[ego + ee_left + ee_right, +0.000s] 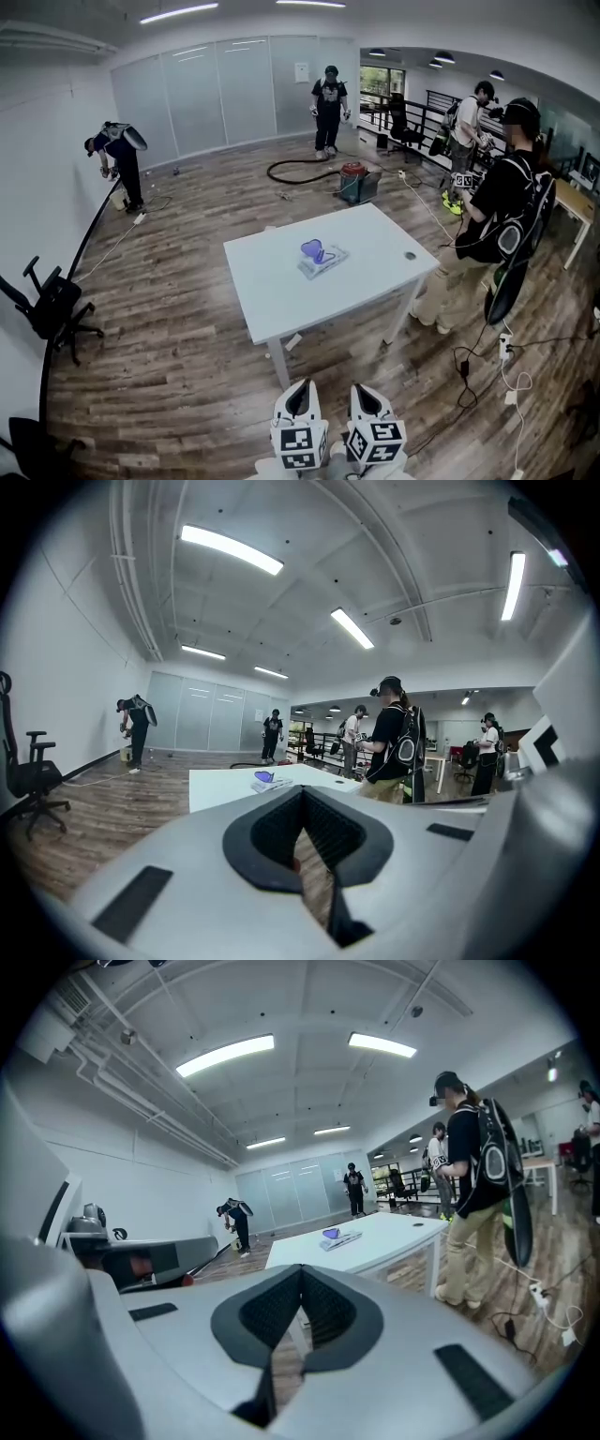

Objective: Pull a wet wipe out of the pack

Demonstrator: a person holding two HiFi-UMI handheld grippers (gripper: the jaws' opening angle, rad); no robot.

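Left gripper (300, 394): jaws drawn together at the tips with nothing between them; held low at the near edge of the head view, well short of the desk (356, 291).
Right gripper (367, 396): jaws fully together and empty; just beside the left one, also well apart from the desk.
Pack of wet wipes (322, 261): lies flat near the middle of the desk, with a purple piece (312, 250) standing up from its top; neither gripper touches it.
Edges: the desk's near corner points toward the grippers; bare white top lies all round the pack; a small dark round spot (410, 255) sits near the right edge.
Open room, left: wood floor (169, 319) lies free between the office chair (52, 305) by the wall and the desk.
Open room, right: a person with a backpack (502, 211) stands close by the desk's right side; cables (463, 367) trail over the floor there.
Room: a bent person (120, 161) is at the left wall and a standing person (328, 98) is by the frosted glass partition; a red canister (353, 175) with a black hose stands behind the desk.
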